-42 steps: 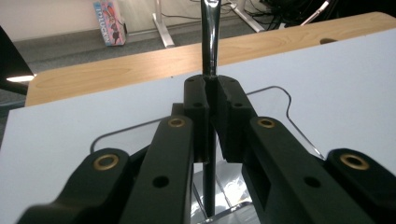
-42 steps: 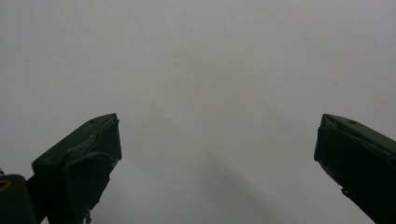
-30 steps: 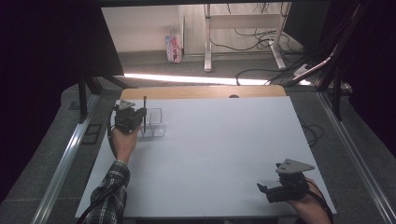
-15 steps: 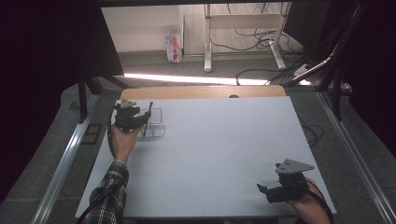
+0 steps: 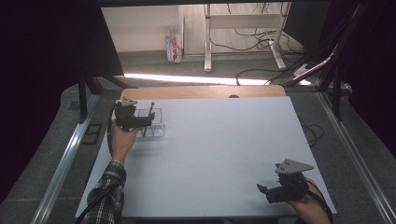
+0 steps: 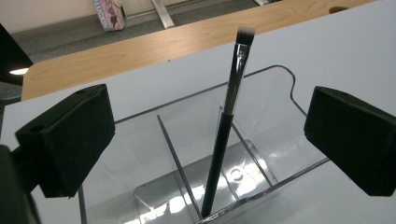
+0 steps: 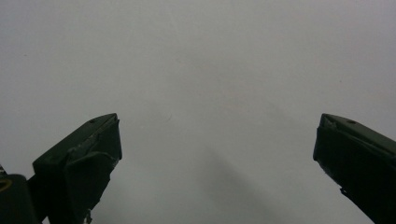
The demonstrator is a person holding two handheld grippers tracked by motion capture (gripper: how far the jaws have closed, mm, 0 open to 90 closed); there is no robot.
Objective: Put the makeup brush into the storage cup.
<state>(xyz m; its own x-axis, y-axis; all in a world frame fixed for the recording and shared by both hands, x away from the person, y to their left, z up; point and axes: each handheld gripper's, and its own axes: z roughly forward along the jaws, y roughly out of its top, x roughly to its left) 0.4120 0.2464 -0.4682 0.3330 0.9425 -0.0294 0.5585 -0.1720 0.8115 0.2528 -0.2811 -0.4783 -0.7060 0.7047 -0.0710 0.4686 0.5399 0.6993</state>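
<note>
My left gripper just opening, jaws spread wide either side of brush, brush standing tilted inside clear organizer. My right gripper spread too, well apart from organizer.

A colourful carton stands on the floor beyond the table.

Dim room w/ dark edges, bright light strip behind table, organizer glare

White table w/ clear organizer
</note>
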